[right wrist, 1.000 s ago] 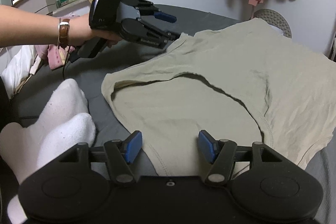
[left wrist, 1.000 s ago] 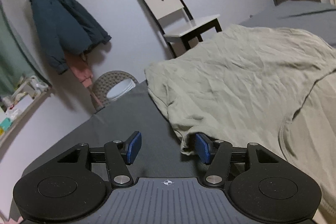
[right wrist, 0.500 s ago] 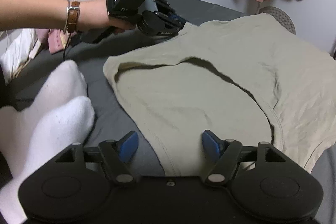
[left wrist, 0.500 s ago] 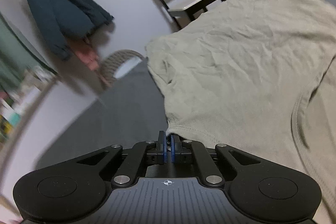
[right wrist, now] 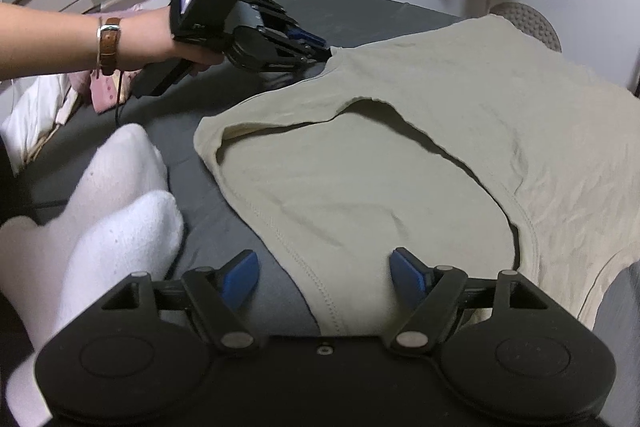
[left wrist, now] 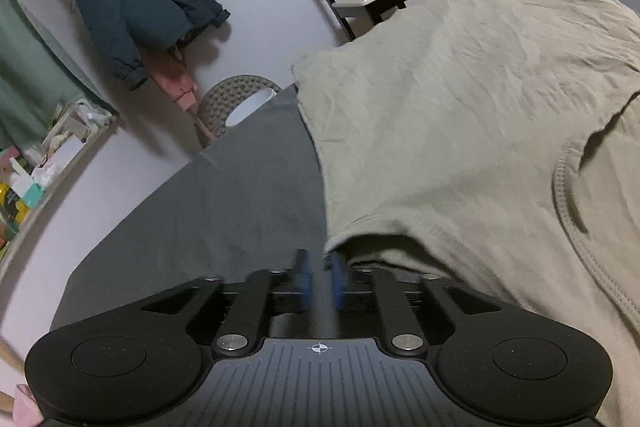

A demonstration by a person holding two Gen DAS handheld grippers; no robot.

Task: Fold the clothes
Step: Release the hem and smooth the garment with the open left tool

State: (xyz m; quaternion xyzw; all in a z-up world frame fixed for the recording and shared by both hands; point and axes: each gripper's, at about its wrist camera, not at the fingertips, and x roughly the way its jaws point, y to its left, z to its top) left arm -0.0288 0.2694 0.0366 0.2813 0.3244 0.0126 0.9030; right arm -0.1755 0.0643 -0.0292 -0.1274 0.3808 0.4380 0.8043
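1. Shirt (right wrist: pixel 400 147) lies spread on the grey bed (left wrist: pixel 224 219).
2. Left gripper (left wrist: pixel 319 277) fingers nearly closed, blurred, at its edge; grip unclear.
3. Right gripper (right wrist: pixel 320 273) fingers wide apart over the hem, empty.

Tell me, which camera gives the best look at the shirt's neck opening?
The right wrist view: the neck opening of the beige shirt shows whole, collar seam included. The left wrist view shows only part of the collar edge at the right.
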